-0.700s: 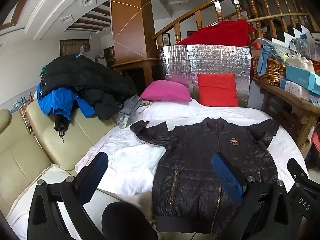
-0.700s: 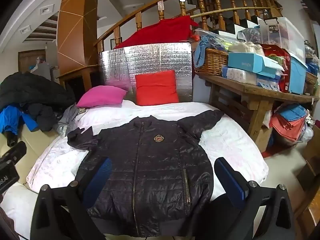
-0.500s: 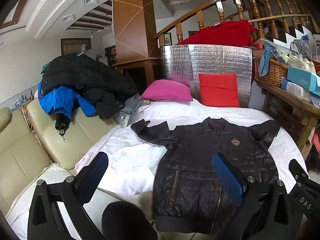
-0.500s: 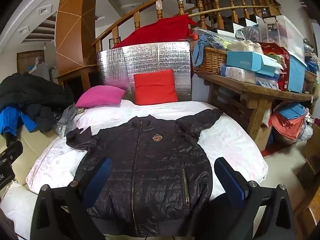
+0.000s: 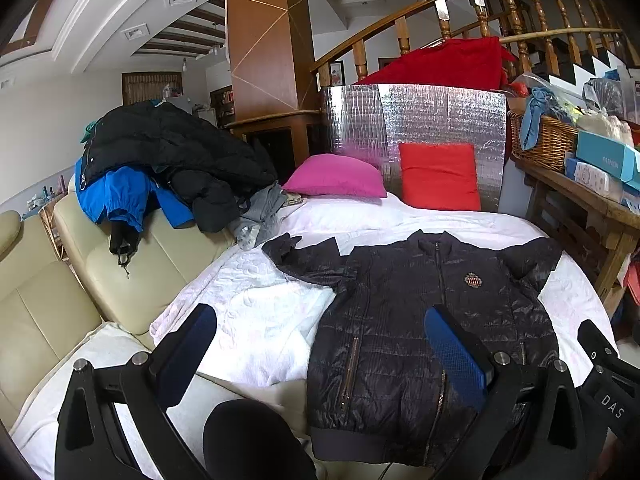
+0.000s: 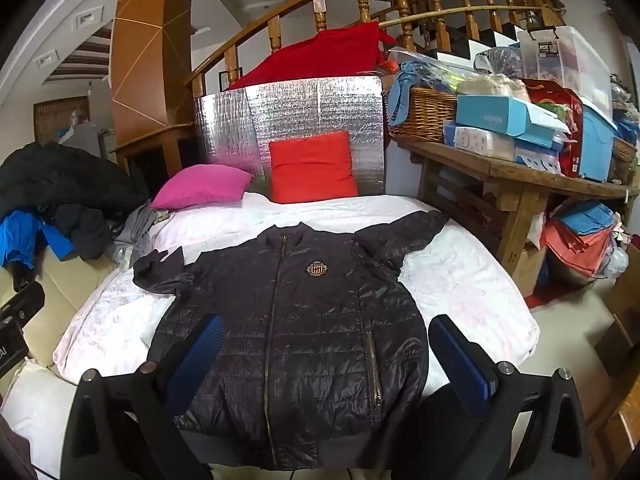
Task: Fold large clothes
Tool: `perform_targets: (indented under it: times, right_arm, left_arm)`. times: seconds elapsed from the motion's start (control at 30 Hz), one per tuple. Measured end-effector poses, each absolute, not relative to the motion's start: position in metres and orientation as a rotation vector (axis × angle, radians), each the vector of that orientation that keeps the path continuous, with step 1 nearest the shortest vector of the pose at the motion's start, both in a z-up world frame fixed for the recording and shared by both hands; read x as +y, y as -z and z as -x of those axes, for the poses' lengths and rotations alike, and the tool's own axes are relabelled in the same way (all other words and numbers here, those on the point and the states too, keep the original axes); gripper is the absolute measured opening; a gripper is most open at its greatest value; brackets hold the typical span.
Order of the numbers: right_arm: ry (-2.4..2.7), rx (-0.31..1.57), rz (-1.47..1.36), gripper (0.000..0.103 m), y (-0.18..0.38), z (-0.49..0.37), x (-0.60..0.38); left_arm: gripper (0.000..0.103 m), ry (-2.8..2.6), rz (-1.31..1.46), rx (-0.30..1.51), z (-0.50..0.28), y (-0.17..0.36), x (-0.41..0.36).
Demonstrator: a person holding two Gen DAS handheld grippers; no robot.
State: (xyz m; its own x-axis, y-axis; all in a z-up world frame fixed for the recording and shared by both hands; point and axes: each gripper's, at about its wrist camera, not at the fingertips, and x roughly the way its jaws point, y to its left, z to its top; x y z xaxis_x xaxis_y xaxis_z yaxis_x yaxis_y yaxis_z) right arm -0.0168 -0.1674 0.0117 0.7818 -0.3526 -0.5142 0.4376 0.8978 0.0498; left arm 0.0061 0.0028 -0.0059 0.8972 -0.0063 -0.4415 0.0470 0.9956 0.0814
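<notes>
A dark quilted zip jacket (image 5: 420,320) (image 6: 304,320) lies flat, front up, on the white bedspread (image 5: 248,304) (image 6: 460,280), sleeves spread to both sides and hem toward me. It has a small crest badge (image 6: 317,269) on the chest. My left gripper (image 5: 320,344) hovers open above the near left part of the jacket, with nothing between its blue pads. My right gripper (image 6: 326,354) is open too, its fingers straddling the jacket's lower half from above without touching it. The right gripper's body (image 5: 608,364) shows at the edge of the left wrist view.
A pile of dark and blue coats (image 5: 160,168) lies on the cream sofa (image 5: 48,300) to the left. Pink pillow (image 5: 336,176) and red pillow (image 5: 438,176) lean at the bed's far end against a silver foil panel (image 6: 304,120). A cluttered wooden table (image 6: 520,176) stands right.
Both views have shifted slightly, the jacket sitting a little lower and nearer in frame. Both grippers stay open, and the jacket has not moved.
</notes>
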Motion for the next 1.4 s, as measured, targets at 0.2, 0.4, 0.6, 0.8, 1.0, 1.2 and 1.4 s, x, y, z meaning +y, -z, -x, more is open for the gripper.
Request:
perform_targets:
  times: [0.2, 0.4, 0.6, 0.8, 1.0, 1.2, 1.4]
  right_arm:
    - [0.424, 0.526, -0.171, 0.103, -0.011, 0.017, -0.166]
    - [0.424, 0.53, -0.169, 0.103, -0.008, 0.016, -0.165]
    - [0.422, 0.545, -0.174, 0.103, -0.005, 0.013, -0.167]
    - [0.424, 0.56, -0.178, 0.103, -0.001, 0.011, -0.17]
    - [0.427, 0.574, -0.189, 0.103, 0.004, 0.009, -0.174]
    - [0.429, 0.584, -0.191, 0.103, 0.008, 0.006, -0.179]
    - [0.48, 0.572, -0.197, 0.103, 0.009, -0.006, -0.204]
  left_arm:
    - [0.103, 0.028, -0.094, 0.459, -0.006, 0.007, 0.002]
    - [0.103, 0.032, -0.098, 0.476, -0.009, 0.011, -0.001]
    - [0.103, 0.039, -0.105, 0.491, -0.012, 0.017, -0.002]
    - [0.103, 0.042, -0.115, 0.505, -0.017, 0.022, -0.006]
    - [0.103, 0.046, -0.129, 0.521, -0.022, 0.028, -0.012]
    - [0.103, 0.051, -0.139, 0.532, -0.029, 0.034, -0.018]
    - [0.103, 0.084, -0.14, 0.586, -0.059, 0.041, -0.026]
